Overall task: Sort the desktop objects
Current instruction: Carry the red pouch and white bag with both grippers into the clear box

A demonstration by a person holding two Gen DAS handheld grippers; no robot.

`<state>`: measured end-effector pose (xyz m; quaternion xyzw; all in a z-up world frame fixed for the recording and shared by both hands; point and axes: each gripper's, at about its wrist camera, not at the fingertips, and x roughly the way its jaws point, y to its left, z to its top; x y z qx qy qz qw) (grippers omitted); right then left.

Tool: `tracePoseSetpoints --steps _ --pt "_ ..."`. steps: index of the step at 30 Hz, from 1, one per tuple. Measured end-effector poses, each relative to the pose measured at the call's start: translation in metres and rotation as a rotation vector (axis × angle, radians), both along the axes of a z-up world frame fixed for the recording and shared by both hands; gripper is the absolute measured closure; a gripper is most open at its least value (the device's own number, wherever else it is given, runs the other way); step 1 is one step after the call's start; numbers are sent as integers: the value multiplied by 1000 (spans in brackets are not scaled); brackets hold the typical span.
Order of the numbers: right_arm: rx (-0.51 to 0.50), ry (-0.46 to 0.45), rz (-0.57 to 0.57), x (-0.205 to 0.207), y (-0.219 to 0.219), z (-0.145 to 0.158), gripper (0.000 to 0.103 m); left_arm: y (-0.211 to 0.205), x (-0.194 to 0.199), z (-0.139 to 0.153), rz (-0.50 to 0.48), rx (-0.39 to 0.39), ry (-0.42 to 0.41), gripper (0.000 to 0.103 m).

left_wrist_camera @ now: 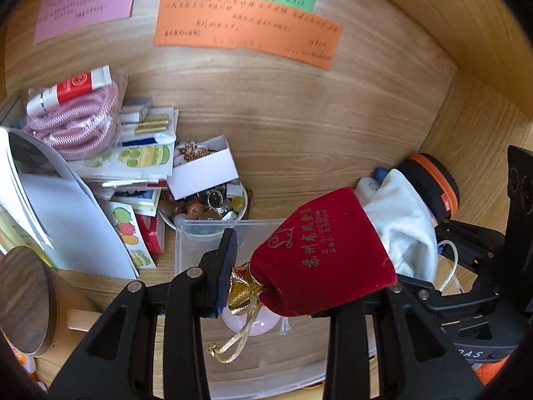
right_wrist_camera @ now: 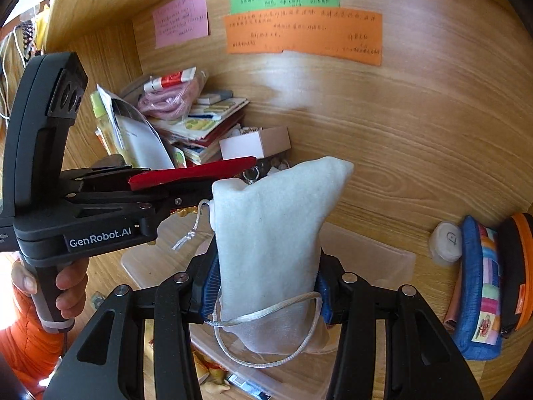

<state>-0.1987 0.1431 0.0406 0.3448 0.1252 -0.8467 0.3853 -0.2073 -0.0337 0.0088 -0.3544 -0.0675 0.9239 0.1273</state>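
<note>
Red pouch (left_wrist_camera: 319, 256) in left claw (left_wrist_camera: 299, 280)

Both wrist views look forward and slightly down, close over the clear plastic bin (left_wrist_camera: 213, 233), toward the wooden back panel (right_wrist_camera: 383, 116). They share the orange note (left_wrist_camera: 248, 28), the pile of clutter (right_wrist_camera: 186, 120) and the bin.

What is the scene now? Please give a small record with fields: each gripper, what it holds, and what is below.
left gripper: shut on red velvet pouch
right gripper: shut on white cloth pouch
below both: clear plastic box on the wooden desk
back wall: pink, green and orange note
left pile: cards, white box, bowl of beads
</note>
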Motion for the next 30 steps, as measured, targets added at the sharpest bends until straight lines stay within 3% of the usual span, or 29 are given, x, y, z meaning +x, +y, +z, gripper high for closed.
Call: tracePoseSetpoints --steps 13,17,30 --pt "78 -66 19 -17 -27 -35 60 -7 -17 -26 8 -2 -98 66" --pt "104 -69 29 -19 -35 -43 60 -11 -18 -31 18 -8 -109 54" --pt "200 -83 26 -25 -50 -61 57 -19 -18 -33 26 5 -127 45"
